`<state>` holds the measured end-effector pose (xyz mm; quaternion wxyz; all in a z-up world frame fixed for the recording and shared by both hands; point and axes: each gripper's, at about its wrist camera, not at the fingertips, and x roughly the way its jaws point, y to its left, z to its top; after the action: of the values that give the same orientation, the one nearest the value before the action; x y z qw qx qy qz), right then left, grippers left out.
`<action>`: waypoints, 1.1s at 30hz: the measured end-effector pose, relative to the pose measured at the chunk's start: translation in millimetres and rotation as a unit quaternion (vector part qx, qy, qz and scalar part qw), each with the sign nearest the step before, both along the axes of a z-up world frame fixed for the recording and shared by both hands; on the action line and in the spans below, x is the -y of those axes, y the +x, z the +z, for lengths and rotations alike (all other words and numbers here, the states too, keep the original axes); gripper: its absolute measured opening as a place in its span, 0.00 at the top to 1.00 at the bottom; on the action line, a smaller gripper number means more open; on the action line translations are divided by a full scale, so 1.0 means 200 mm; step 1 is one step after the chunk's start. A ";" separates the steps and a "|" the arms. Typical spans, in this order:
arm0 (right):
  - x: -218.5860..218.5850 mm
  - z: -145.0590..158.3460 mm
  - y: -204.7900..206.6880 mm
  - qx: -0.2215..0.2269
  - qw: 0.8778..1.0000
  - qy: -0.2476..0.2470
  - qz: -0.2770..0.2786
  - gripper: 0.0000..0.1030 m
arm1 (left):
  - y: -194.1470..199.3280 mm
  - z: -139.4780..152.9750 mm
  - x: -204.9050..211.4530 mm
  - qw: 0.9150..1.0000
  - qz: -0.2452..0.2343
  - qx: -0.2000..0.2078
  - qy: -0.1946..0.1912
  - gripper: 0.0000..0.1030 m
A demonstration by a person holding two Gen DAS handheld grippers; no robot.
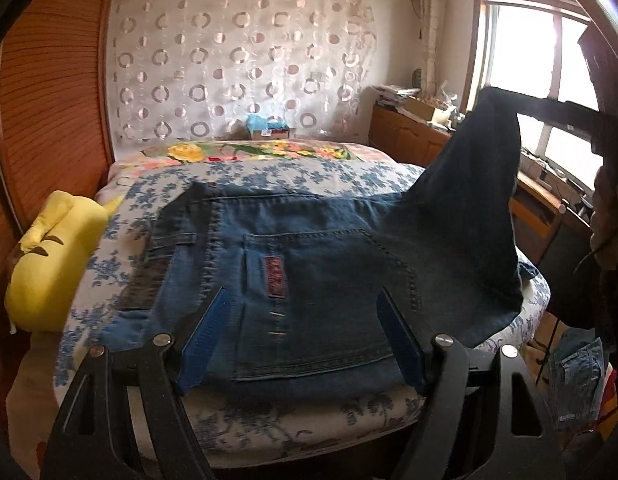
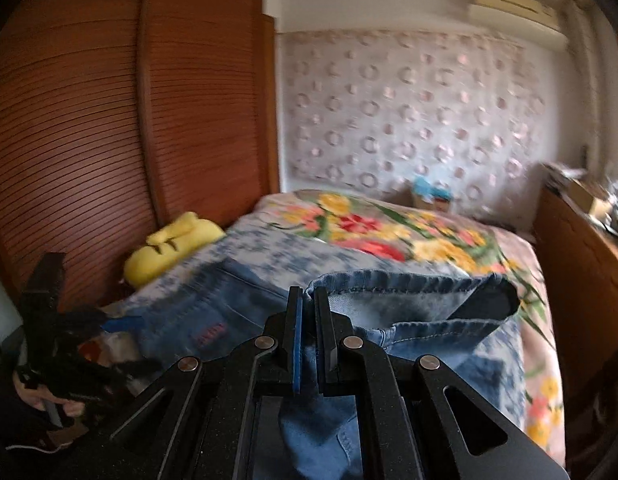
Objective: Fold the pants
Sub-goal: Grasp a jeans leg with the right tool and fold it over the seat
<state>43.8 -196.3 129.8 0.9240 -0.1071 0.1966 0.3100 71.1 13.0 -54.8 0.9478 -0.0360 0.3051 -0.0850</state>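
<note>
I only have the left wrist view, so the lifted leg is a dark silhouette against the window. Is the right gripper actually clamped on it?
Observer: Yes, the right gripper is shut on the jeans at the hem.
Operator: One layer or two?
Observer: Cannot tell; the leg opening gapes beside the fingers.
Operator: Can you see my left gripper?
Observer: Yes, the left gripper sits at the left edge, blurred.

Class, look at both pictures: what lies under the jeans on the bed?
Under the jeans lies a blue-flowered bedspread, showing around their edges. The part directly beneath the denim is covered.
</note>
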 end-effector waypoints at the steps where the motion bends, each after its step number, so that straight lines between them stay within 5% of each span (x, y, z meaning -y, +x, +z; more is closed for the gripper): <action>1: -0.05 0.01 0.01 0.002 1.000 -0.004 0.011 0.95 | 0.00 0.00 -0.01 1.000 0.002 0.001 -0.001 0.25; 7: -0.17 -0.03 0.16 -0.025 0.998 -0.025 0.047 0.95 | -0.01 0.00 -0.07 1.000 0.014 0.000 -0.006 0.25; 11: -0.14 -0.03 0.24 -0.029 0.998 -0.037 0.036 0.71 | 0.00 -0.01 -0.08 1.000 0.016 -0.003 -0.007 0.25; 24: -0.11 -0.14 0.24 -0.062 0.996 -0.051 -0.026 0.58 | 0.14 -0.07 0.02 1.000 -0.017 -0.023 -0.009 0.25; 33: -0.21 -0.22 0.34 -0.102 0.991 -0.079 -0.043 0.57 | 0.29 -0.08 0.15 0.998 -0.050 -0.033 -0.011 0.28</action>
<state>112.3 -153.8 85.7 0.9003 -0.1390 0.3178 0.2629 128.3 -16.5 -70.3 0.9314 -0.0338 0.3365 -0.1348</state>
